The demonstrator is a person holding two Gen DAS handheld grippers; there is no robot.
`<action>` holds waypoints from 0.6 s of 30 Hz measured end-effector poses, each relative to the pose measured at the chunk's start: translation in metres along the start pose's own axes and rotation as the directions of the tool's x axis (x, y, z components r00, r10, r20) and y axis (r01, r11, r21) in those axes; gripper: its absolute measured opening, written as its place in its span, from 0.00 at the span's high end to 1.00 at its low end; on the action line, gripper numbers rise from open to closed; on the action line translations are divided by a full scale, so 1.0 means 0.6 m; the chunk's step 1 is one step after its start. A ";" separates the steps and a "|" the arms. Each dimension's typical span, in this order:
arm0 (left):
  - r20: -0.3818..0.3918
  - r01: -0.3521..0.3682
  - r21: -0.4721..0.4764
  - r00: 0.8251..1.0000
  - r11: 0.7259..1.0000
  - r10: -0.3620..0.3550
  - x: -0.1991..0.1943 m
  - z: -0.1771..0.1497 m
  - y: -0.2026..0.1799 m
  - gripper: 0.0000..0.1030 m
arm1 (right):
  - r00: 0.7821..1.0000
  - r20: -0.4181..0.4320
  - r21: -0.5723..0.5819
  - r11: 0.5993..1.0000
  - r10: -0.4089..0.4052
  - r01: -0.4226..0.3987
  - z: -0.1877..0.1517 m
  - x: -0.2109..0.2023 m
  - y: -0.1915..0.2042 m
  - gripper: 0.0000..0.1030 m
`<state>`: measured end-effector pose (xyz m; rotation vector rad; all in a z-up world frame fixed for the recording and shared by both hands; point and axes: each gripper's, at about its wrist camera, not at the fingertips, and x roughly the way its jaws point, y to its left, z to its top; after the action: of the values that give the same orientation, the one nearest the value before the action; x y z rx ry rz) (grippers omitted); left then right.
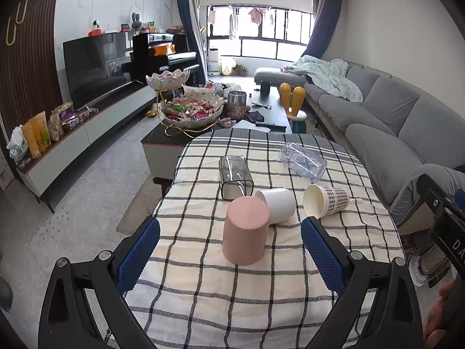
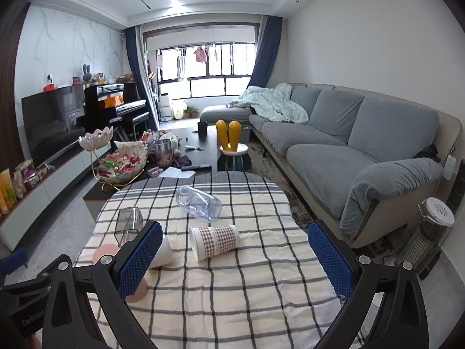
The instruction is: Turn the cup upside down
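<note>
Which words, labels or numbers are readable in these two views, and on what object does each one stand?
"DA": white letters on the black tool body at the right edge of the left wrist view; the rest is cut off.
Pale print on the black frame, lower left of the right wrist view: too blurred to read.
Snack packets on the TV bench: print too small to read.

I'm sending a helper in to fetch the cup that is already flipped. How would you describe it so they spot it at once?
Start at the table with the checked cloth in front of the grey sofa. Five containers sit on it; go to the near end, between the left tool fingers. There the pink cup stands mouth down, the only one not lying on its side.
</note>
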<state>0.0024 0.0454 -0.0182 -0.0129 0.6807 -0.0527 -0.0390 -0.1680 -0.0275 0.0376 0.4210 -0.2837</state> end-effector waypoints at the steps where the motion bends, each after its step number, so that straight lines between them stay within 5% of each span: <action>1: 0.004 0.001 0.001 1.000 1.000 -0.001 -0.001 0.000 0.000 0.02 | 1.000 0.001 0.000 1.000 0.000 0.000 0.000 0.000 0.000 0.02; 18: 0.019 0.001 0.013 1.000 1.000 -0.001 -0.008 0.003 -0.003 0.00 | 1.000 0.001 0.000 1.000 0.000 0.000 0.000 -0.001 0.000 0.02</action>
<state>-0.0001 0.0436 -0.0136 -0.0016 0.6618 -0.0578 -0.0395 -0.1680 -0.0276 0.0376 0.4198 -0.2834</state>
